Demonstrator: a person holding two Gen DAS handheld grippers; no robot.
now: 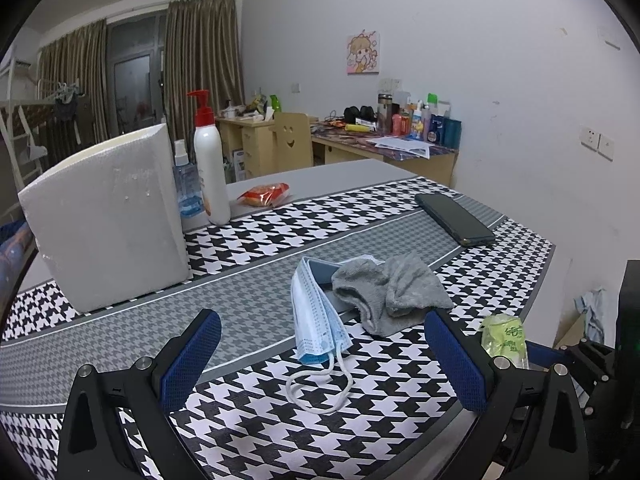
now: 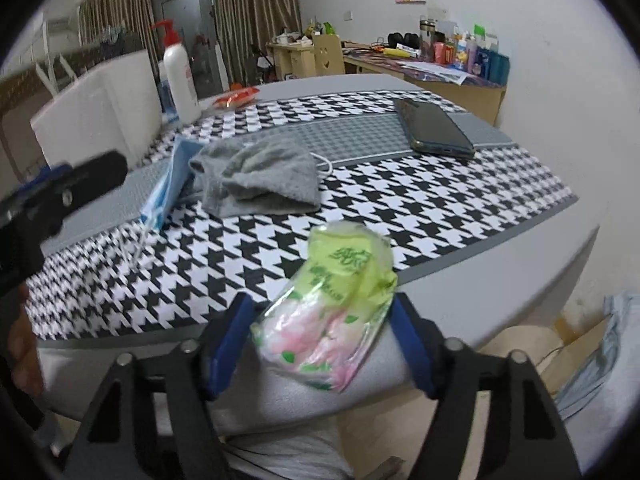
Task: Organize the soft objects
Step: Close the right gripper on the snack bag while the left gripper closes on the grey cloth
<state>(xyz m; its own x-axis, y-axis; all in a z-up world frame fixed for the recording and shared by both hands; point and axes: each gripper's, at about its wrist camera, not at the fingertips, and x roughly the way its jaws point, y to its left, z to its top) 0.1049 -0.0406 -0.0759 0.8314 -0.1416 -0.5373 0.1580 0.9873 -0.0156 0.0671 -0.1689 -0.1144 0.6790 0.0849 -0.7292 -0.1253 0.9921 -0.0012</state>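
Note:
A grey cloth point(image 1: 390, 292) lies bunched on the houndstooth table runner point(image 1: 256, 240), next to a blue face mask point(image 1: 316, 320) with its white ear loop trailing. My left gripper point(image 1: 322, 360) is open and empty, hovering just in front of the mask. My right gripper point(image 2: 322, 336) is shut on a green and pink tissue pack point(image 2: 332, 312), held above the table's near edge. The cloth point(image 2: 258, 178) and mask point(image 2: 168, 184) also show in the right wrist view. The tissue pack shows at the right in the left wrist view point(image 1: 504, 336).
A white foam box point(image 1: 108, 220) stands at the left, with a white pump bottle point(image 1: 210, 160) and a blue bottle point(image 1: 186, 188) behind it. A red snack packet point(image 1: 264, 194) and a dark phone point(image 1: 454, 218) lie farther back. A cluttered desk point(image 1: 384, 148) stands by the wall.

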